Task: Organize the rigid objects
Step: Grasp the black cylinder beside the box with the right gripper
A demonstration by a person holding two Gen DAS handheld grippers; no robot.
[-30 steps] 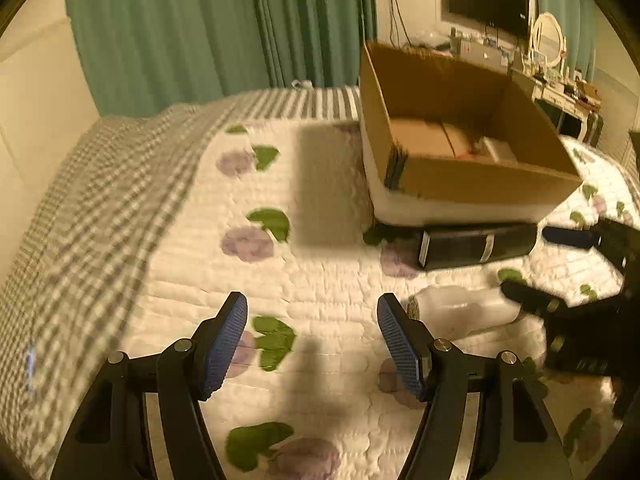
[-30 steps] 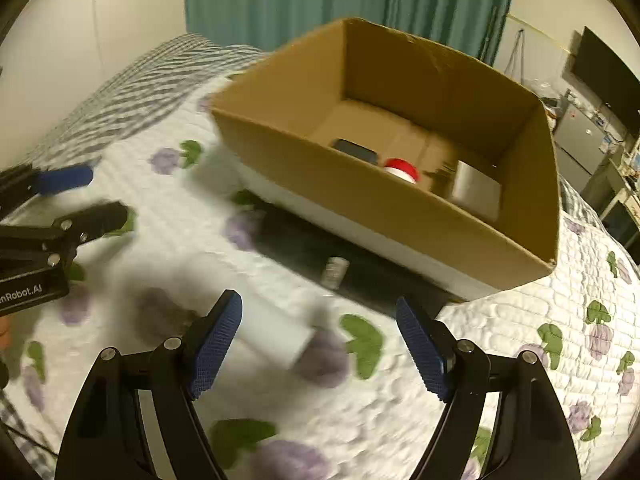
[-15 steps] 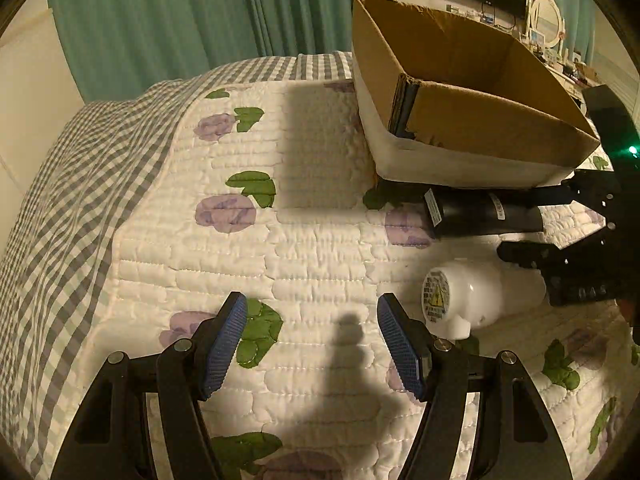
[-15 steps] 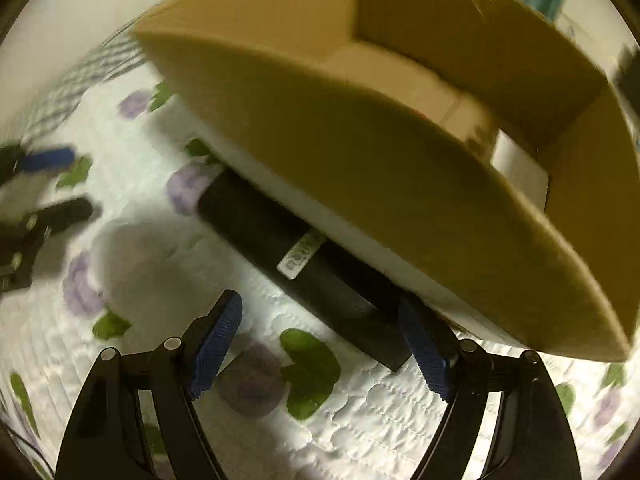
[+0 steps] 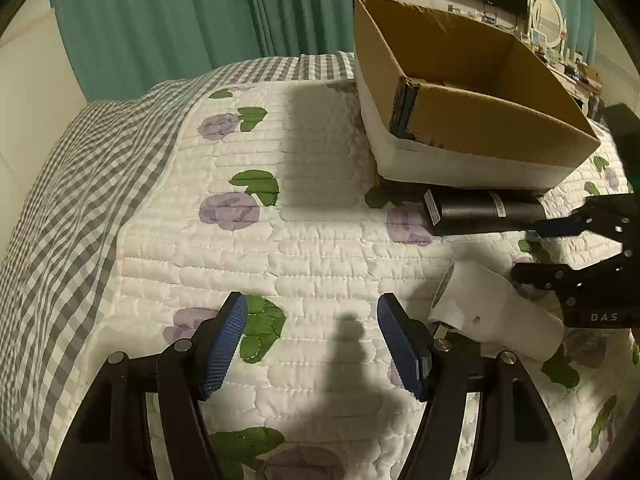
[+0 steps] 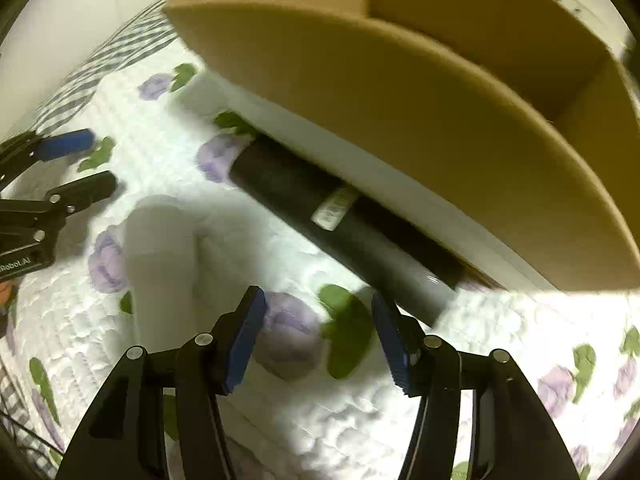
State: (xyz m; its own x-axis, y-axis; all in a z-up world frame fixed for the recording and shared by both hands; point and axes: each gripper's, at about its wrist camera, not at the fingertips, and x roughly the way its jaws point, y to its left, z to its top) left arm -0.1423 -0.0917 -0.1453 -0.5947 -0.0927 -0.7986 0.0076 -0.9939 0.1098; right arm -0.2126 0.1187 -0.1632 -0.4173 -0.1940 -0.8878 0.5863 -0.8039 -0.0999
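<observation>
A black cylinder (image 5: 480,212) with a white label lies on the quilt against the base of an open cardboard box (image 5: 480,128). A white bottle (image 5: 496,312) lies on its side in front of it. My left gripper (image 5: 312,336) is open and empty above the quilt, left of the bottle. My right gripper (image 6: 316,336) is open and empty, with the black cylinder (image 6: 340,224) just beyond its right finger and the white bottle (image 6: 160,256) to its left. The right gripper also shows in the left wrist view (image 5: 536,248), and the left gripper shows in the right wrist view (image 6: 96,164).
The quilt (image 5: 320,248) has purple flowers and green leaves, with a grey checked cover (image 5: 80,168) at the left. Green curtains (image 5: 200,20) hang behind. A dresser with a mirror (image 5: 548,20) and a screen stands at the far right.
My right gripper has dropped closer to the quilt and drawn nearer to the black cylinder's near end. The left gripper has shifted slightly, bringing the white bottle closer to its right finger.
</observation>
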